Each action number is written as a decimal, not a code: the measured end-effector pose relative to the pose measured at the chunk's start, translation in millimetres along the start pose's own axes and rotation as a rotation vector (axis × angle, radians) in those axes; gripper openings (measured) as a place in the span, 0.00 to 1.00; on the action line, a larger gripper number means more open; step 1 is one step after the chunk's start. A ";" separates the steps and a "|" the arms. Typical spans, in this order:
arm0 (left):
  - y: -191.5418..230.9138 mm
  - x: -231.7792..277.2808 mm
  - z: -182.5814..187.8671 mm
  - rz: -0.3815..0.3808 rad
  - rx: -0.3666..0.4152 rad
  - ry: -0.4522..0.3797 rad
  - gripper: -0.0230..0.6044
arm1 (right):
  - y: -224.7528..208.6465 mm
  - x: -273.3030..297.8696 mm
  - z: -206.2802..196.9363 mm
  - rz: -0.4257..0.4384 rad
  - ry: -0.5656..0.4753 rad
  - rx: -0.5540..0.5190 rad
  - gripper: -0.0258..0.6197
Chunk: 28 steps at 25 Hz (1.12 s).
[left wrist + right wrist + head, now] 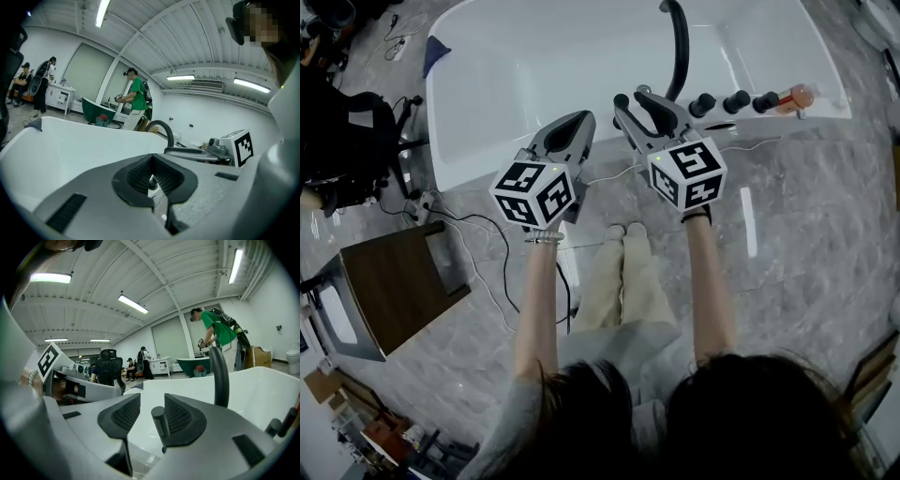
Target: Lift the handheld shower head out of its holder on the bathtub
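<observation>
Jaws apart, right gripper (631, 97) perhaps over rim (473, 164)

No words, numbers or brand names can be read anywhere right now. The left tool's cube (534, 194) and the right tool's cube (687, 173) carry only black-and-white square patterns, no lettering.

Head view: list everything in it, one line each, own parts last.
bathtub: one, white, top
spout: one, black, curved, tub's near rim
knobs: three, black, rim right of spout
pinkish fitting: one, beyond the knobs; unidentifiable
cloth: one, dark blue, tub's left end
office chair: one, black, far left
brown-topped stand: one, grey frame, lower left
cables: several, black and white, floor
floor: grey marble
legs: two, beige trousers, centre
left gripper: one, grey, jaws together
right gripper: one, grey, jaws apart, empty
</observation>
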State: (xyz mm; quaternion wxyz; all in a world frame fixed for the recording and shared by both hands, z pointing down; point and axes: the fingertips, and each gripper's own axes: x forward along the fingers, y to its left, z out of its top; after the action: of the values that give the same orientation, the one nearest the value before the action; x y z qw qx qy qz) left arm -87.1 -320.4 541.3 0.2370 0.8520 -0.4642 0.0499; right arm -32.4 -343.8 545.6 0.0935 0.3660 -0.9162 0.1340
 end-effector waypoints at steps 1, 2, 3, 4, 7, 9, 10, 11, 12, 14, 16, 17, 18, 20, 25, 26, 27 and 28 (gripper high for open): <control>0.8 2.3 -3.9 -0.002 0.000 0.006 0.04 | -1.8 1.9 -6.6 -0.002 0.006 0.008 0.26; 1.7 4.3 -7.8 -0.003 0.000 0.012 0.04 | -3.1 3.9 -13.3 -0.003 0.014 0.011 0.27; 3.0 6.3 -11.6 -0.003 0.000 0.018 0.04 | -4.4 6.4 -19.8 -0.002 0.024 0.013 0.28; 4.7 8.7 -15.1 -0.002 0.000 0.023 0.04 | -6.1 9.2 -25.6 0.000 0.032 0.013 0.29; 10.7 17.3 -24.5 -0.002 -0.005 0.036 0.04 | -12.2 18.5 -38.9 0.003 0.053 0.012 0.31; 13.7 22.1 -31.9 -0.005 -0.005 0.049 0.04 | -14.9 24.8 -47.9 0.007 0.066 0.009 0.32; 15.3 24.2 -35.6 -0.005 -0.003 0.057 0.04 | -16.3 28.1 -52.1 0.010 0.072 0.006 0.32; 17.1 26.1 -39.1 -0.004 -0.002 0.062 0.04 | -17.8 31.3 -56.1 0.013 0.078 0.002 0.32; 19.0 28.0 -42.2 -0.002 -0.003 0.067 0.04 | -19.3 34.3 -59.6 0.016 0.084 -0.002 0.32; 22.9 30.7 -47.2 0.002 -0.008 0.073 0.04 | -21.7 39.5 -65.9 0.023 0.096 -0.011 0.32; 26.5 31.9 -51.4 0.005 -0.011 0.079 0.04 | -23.4 43.5 -71.5 0.023 0.108 -0.019 0.32; 27.8 32.3 -53.1 0.007 -0.013 0.082 0.04 | -24.3 45.1 -74.1 0.020 0.114 -0.023 0.32; 28.8 32.8 -54.6 0.008 -0.014 0.084 0.04 | -25.0 46.4 -76.6 0.016 0.119 -0.027 0.32; 30.5 33.7 -57.2 0.012 -0.016 0.087 0.04 | -25.5 48.7 -81.0 0.016 0.125 -0.029 0.32; 41.0 33.1 -59.9 0.032 -0.037 0.081 0.04 | -25.9 55.8 -87.8 0.007 0.134 -0.036 0.32; 41.3 33.1 -61.1 0.030 -0.033 0.086 0.04 | -27.0 57.4 -89.8 -0.001 0.141 -0.040 0.32; 41.0 33.0 -62.7 0.028 -0.030 0.091 0.04 | -28.2 58.8 -91.9 -0.010 0.148 -0.043 0.32; 40.9 32.6 -64.2 0.028 -0.029 0.095 0.04 | -28.8 59.9 -93.8 -0.017 0.152 -0.042 0.32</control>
State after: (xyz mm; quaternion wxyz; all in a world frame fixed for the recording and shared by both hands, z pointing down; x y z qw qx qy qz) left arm -93.4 -335.2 622.6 0.2707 0.8385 -0.4649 0.0869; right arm -48.2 -373.1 655.6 0.1718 0.3606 -0.9058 0.1413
